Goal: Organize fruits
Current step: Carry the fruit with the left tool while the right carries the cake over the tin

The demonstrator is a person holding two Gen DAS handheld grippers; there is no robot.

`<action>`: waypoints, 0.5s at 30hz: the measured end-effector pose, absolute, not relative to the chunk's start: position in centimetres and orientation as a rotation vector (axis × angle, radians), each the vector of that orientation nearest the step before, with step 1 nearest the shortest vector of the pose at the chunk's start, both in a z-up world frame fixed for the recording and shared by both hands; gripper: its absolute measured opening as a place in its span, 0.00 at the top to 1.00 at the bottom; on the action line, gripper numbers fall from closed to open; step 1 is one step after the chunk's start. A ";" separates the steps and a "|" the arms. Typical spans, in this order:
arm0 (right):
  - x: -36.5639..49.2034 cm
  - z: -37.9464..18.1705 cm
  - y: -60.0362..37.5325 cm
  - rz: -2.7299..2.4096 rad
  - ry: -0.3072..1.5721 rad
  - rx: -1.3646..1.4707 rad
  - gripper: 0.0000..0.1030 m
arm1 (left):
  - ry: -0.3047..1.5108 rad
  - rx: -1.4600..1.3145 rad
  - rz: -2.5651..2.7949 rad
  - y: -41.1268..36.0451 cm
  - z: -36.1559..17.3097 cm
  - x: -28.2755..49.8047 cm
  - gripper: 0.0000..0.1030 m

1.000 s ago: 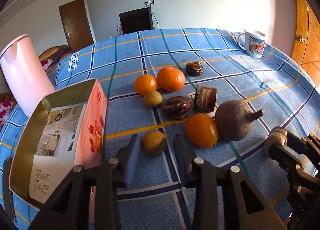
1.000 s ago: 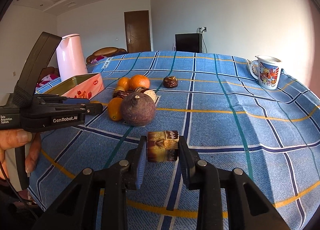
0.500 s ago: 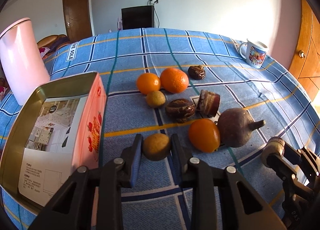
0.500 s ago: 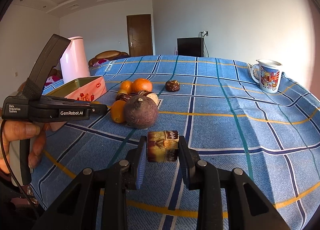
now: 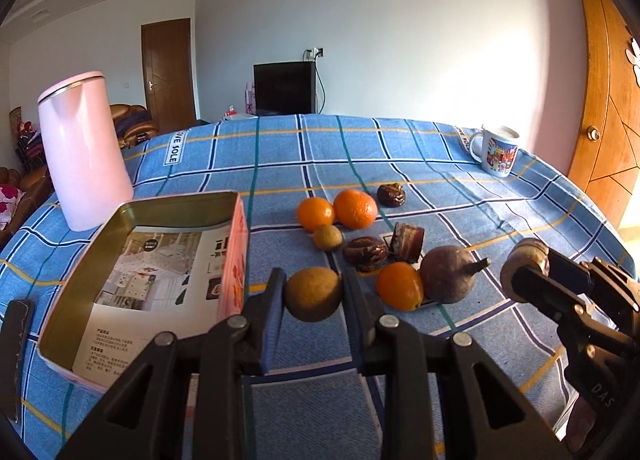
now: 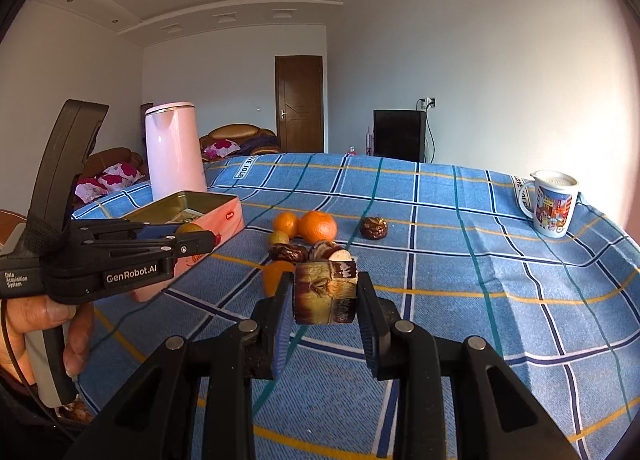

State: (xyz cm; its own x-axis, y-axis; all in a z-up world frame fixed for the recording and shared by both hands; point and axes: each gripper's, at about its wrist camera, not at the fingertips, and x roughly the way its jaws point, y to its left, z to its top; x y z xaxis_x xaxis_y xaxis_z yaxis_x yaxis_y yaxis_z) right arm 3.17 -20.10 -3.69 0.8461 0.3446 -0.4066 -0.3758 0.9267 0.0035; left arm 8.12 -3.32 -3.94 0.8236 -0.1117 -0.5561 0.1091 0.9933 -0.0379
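My left gripper [image 5: 313, 294] is shut on a small yellow-brown round fruit [image 5: 313, 294] and holds it above the cloth, right of the open tin box [image 5: 236, 219]. My right gripper [image 6: 325, 292] is shut on a brown cut chunk of fruit [image 6: 325, 292], held above the table; it also shows in the left wrist view [image 5: 524, 266]. On the cloth lie two oranges [image 5: 355, 208], a small orange fruit [image 5: 399, 286], a dark purple round fruit [image 5: 450, 274], a small yellow-brown fruit [image 5: 327, 237], dark wrinkled fruits [image 5: 365, 254] and another cut chunk [image 5: 408, 242].
A pink kettle [image 5: 84, 155] stands behind the tin box at the left. A printed mug [image 5: 498, 153] stands at the far right of the blue checked tablecloth [image 5: 280, 163]. A wooden door [image 5: 608, 99] is at the right. My left hand holds its gripper [image 6: 120, 256].
My left gripper closed on the yellow-brown fruit and lifted it off the cloth. My right gripper rose, still holding the cut chunk.
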 end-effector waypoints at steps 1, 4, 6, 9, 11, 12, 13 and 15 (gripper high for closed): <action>3.4 -3.4 -19.8 0.389 0.411 -0.080 0.69 | 0.583 -0.008 -0.112 -3.0 -3.8 7.9 0.71; 3.8 -2.6 -18.6 0.414 0.402 -0.093 0.69 | 0.562 -0.016 -0.094 -2.0 -3.4 7.6 0.71; 4.2 -2.0 -17.9 0.432 0.399 -0.096 0.69 | 0.549 -0.012 -0.077 -1.4 -3.1 7.4 0.71; 4.6 -1.0 -16.5 0.456 0.385 -0.113 0.69 | 0.539 -0.011 -0.050 -0.4 -3.0 7.3 0.71; 4.9 -0.5 -15.5 0.478 0.382 -0.116 0.69 | 0.538 -0.014 -0.032 0.4 -3.1 7.4 0.71; 5.1 -0.3 -15.0 0.485 0.379 -0.121 0.69 | 0.539 -0.018 -0.025 0.8 -3.1 7.5 0.71; 5.2 -0.1 -14.5 0.490 0.376 -0.129 0.69 | 0.539 -0.019 -0.018 1.2 -3.2 7.5 0.71; 5.5 0.2 -13.5 0.509 0.375 -0.136 0.69 | 0.539 -0.020 -0.001 1.9 -3.2 7.7 0.71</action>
State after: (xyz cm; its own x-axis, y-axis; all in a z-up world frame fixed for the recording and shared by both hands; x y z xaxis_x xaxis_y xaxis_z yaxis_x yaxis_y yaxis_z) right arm 5.53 -13.51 0.19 0.8071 0.4497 -0.3826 -0.4989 0.8660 -0.0347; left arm 7.73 1.86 -3.25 0.8582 -0.0065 -0.5133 -0.0041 0.9998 -0.0196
